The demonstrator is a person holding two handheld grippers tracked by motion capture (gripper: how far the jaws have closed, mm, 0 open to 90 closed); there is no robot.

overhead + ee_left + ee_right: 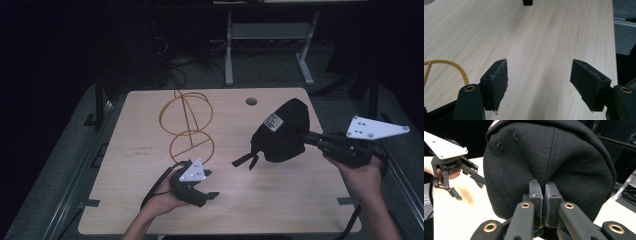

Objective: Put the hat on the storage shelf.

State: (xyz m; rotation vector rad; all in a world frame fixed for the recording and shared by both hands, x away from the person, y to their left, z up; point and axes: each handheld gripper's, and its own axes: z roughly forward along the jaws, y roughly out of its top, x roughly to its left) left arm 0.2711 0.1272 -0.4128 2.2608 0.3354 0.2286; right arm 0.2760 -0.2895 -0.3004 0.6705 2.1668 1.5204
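Note:
A black cap (282,132) hangs above the right half of the wooden table (150,200), its strap (246,160) dangling toward the middle. My right gripper (306,137) is shut on the cap's fabric; in the right gripper view the pads (543,187) pinch a fold of the cap (549,157). My left gripper (210,184) is low over the table near the front, open, with bare wood between its jaws (540,72). An orange wire frame (187,125) of rings lies on the table just beyond it, one ring (449,63) at the left of the left gripper view.
A round hole (251,101) is cut in the table's far edge. Behind the table stand metal legs (229,50) of another bench, with cables on the dark floor. The table's right edge (614,50) runs close to the left gripper's right jaw.

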